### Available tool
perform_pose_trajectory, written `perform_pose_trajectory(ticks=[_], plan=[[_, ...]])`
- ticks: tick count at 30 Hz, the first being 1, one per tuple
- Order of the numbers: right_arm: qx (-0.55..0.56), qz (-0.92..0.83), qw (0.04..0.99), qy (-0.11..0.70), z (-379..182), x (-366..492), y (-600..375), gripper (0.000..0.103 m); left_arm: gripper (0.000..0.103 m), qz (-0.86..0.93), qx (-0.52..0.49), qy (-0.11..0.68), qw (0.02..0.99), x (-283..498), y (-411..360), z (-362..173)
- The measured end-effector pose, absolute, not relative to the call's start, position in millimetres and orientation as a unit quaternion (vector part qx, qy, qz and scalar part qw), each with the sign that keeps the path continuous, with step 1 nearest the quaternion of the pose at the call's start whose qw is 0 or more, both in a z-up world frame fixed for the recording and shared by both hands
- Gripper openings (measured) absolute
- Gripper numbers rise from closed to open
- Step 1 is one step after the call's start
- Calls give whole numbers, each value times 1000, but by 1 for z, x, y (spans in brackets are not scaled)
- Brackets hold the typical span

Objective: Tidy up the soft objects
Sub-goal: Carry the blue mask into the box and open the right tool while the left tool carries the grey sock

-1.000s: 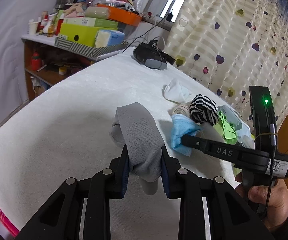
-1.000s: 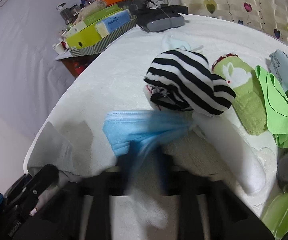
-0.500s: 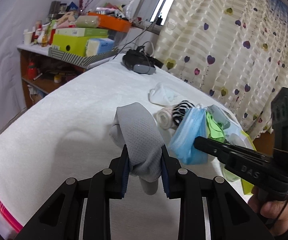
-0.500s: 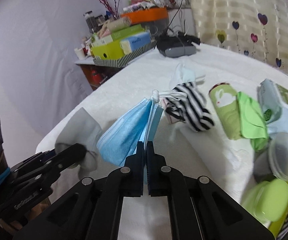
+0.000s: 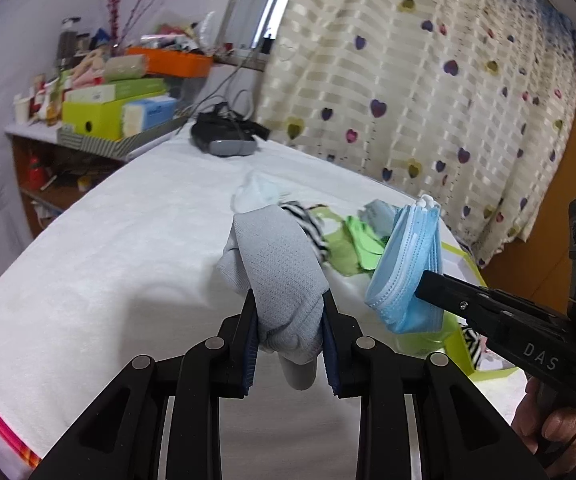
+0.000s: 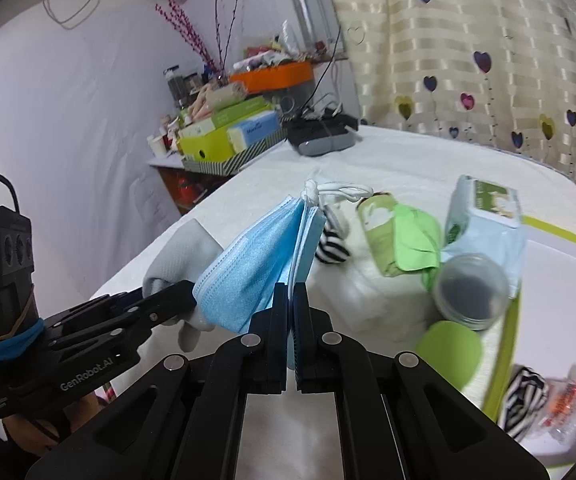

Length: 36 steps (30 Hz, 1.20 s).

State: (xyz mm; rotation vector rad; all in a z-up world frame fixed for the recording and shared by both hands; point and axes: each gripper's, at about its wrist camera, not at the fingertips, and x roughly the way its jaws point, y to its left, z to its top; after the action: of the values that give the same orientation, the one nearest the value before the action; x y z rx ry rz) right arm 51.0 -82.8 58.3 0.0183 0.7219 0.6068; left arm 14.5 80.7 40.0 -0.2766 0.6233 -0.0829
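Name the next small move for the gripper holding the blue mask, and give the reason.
Probably carry it right, over the green-rimmed white tray. The right gripper is shut on the folded blue face masks, lifted clear of the white bedcover, and the tray already holds a striped sock.

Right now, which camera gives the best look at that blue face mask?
The right wrist view: the blue face mask fills the middle, pinched between the right gripper fingers, folds and knotted white ear loops plain. The left wrist view shows the mask too, edge-on and off to the side.
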Motion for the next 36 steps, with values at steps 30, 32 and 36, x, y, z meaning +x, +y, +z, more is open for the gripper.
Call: perform_pose_trajectory(ticks=[30, 32, 36], plan=[[75, 185, 936, 289, 89, 16, -223, 2, 26, -153, -70, 291, 942, 21, -45, 72], [79, 178, 937, 289, 89, 16, -230, 2, 26, -159, -67, 292, 941, 22, -51, 73], [85, 166, 939, 288, 88, 16, -242, 2, 26, -170, -61, 294, 938, 25, -64, 72]])
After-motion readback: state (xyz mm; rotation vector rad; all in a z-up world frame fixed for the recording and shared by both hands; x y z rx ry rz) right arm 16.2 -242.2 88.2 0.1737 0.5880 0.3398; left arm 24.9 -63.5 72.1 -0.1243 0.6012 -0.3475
